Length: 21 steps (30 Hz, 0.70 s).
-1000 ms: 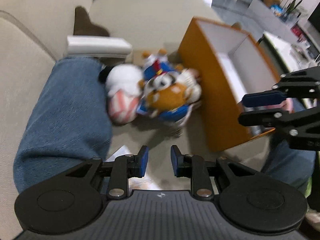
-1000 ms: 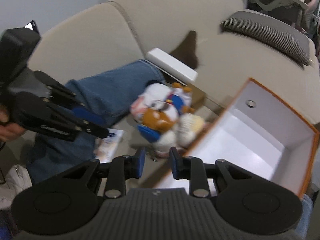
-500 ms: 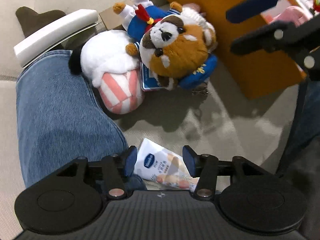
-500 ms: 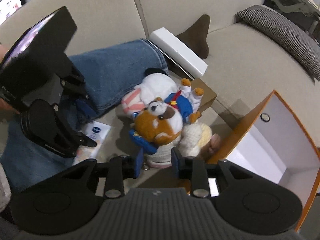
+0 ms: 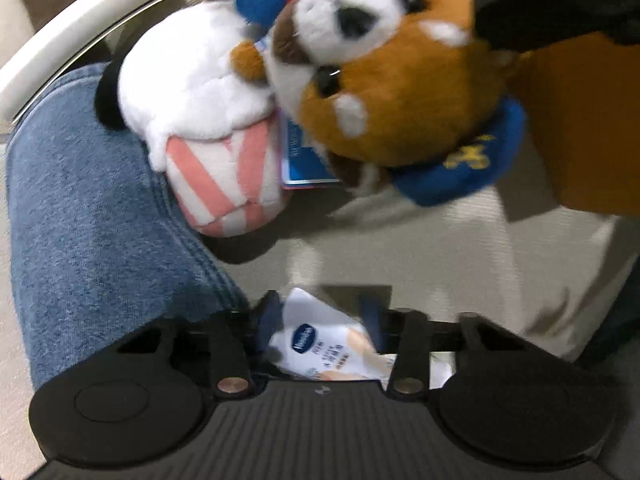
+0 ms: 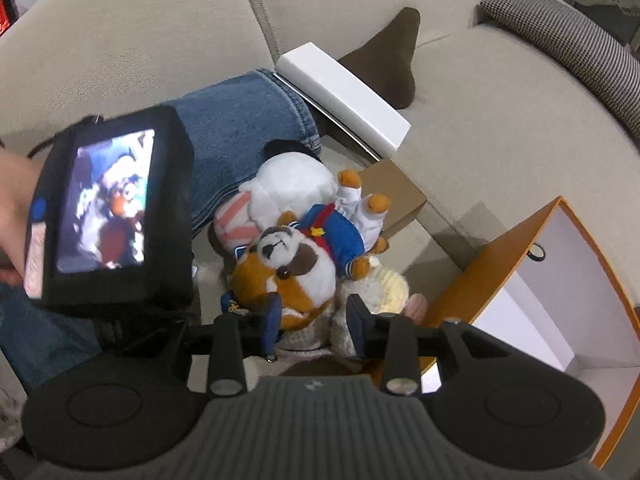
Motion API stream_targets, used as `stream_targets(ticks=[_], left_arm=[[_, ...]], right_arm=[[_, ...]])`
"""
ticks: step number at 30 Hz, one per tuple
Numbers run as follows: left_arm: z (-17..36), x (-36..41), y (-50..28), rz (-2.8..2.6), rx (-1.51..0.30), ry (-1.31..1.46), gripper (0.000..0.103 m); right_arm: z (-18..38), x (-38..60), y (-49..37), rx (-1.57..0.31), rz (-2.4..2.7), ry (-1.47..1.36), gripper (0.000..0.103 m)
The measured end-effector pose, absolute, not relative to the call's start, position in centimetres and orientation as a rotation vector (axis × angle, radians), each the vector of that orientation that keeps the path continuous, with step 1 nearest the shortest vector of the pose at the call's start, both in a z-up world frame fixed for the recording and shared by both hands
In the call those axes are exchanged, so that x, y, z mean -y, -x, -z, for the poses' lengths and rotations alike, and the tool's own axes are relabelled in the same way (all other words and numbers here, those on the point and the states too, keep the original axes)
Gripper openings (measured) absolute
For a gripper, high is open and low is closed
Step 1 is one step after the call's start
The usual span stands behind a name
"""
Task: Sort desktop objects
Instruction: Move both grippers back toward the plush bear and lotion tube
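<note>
Surface: beige fabric sofa (image 6: pixel 480 92), houndstooth cushion (image 6: pixel 568 36) at its far end.

Brown-and-white plush animal in blue outfit (image 6: pixel 296 264) beside open orange cardboard box with white interior (image 6: pixel 496 264).

White snack sachet, blue oval logo, writing unreadable (image 5: pixel 320 344), lies between closing left hand-held gripper (image 5: pixel 320 320) jaws, ungripped.

Right hand-held gripper (image 6: pixel 314 320): opening around plush, not gripping.

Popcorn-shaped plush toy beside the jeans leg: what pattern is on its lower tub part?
Pink and white vertical stripes on the popcorn-shaped plush toy, clearest in the left wrist view.
</note>
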<state>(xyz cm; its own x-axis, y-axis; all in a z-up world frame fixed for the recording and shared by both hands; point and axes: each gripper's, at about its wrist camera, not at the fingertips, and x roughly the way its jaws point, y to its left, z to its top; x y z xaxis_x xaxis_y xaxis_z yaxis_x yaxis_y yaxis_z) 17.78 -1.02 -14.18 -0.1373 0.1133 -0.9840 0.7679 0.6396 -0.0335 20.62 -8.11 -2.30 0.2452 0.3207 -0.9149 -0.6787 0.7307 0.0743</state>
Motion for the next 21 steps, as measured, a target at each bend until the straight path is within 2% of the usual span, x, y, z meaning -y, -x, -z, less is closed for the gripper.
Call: stream_targets(ticks=[3,5,6,7,8,13,17,19,21], left_arm=[[14.6,0.9,-17.8,0.637,-1.651,-0.76,0.036],[14.6,0.9,-17.7,0.624,-1.654,-0.774,0.025],[14.6,0.8,-17.7,0.608,-1.651,-0.781,0.011],[14.7,0.6,-17.7,0.596,-1.656,-0.783,0.001],[14.5,0.4,-17.8,0.593,-1.656,-0.771,0.0],[12.9,-1.0,-17.8,0.627,-1.659,-0.677,0.0],[11.5,-0.8,-16.8,0.767,-1.645,-0.736,0.003],[10.4,-0.7,-15.9,0.9,-1.582,-0.802,0.029],[9.3,-0.7,-14.7,1.005,-1.536,-0.882,0.04]], right_arm=[[2.4,8.4,-21.1,-1.133,-0.699,0.355,0.04],[2.3,8.5,-21.2,-1.127,-0.695,0.353,0.04],[2.3,8.5,-21.2,-1.123,-0.693,0.356,0.04],[2.2,8.6,-21.1,-1.118,-0.69,0.358,0.04],[2.2,8.7,-21.1,-1.114,-0.685,0.36,0.04],[2.1,9.4,-21.0,-1.109,-0.668,0.355,0.04],[2.0,9.8,-21.0,-1.108,-0.654,0.345,0.04],[1.8,9.9,-20.9,-1.103,-0.653,0.338,0.04],[1.7,10.0,-20.6,-1.096,-0.655,0.336,0.04]])
